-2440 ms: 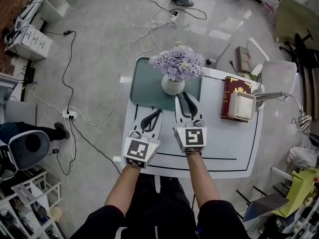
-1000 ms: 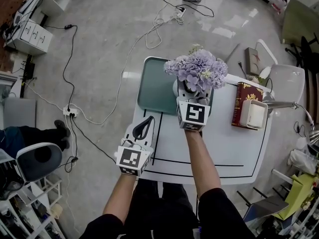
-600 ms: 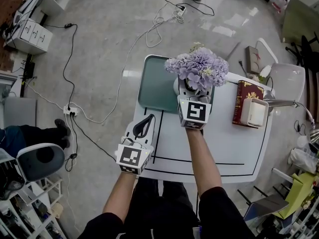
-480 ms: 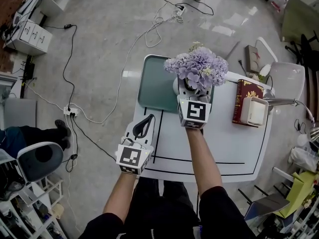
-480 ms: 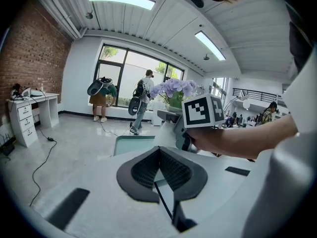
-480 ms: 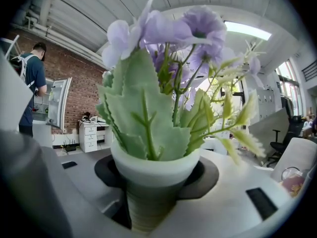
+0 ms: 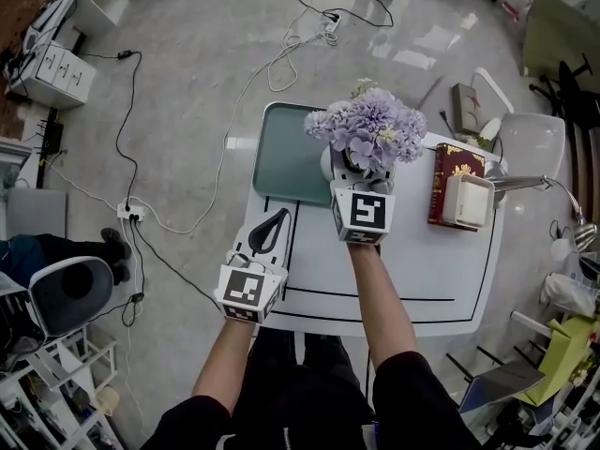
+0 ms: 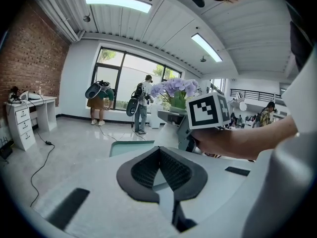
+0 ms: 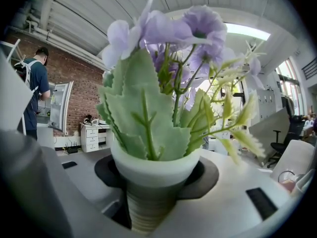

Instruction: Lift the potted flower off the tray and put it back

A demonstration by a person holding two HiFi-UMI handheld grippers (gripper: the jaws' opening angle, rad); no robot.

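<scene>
My right gripper (image 7: 349, 178) is clamped on the potted flower (image 7: 367, 129) – jaws wide, pressed on the white pot, over the right end of the tray (image 7: 286, 153). Lifted clear or not, I can't tell. My left gripper (image 7: 279, 217) – jaws together, empty, near the left edge of the table (image 7: 422, 270). Bare tabletop lies between pot and red book (image 7: 448, 172).

The floor (image 7: 187, 64) is polished grey, with cables (image 7: 281, 54) running to a power strip (image 7: 131, 212). A white drawer unit (image 7: 52, 68) stands by a brick wall (image 8: 34, 73). Large windows (image 8: 129, 78) and ceiling strip lights (image 8: 118, 1) light the room. The counter (image 7: 412, 279) is white.
</scene>
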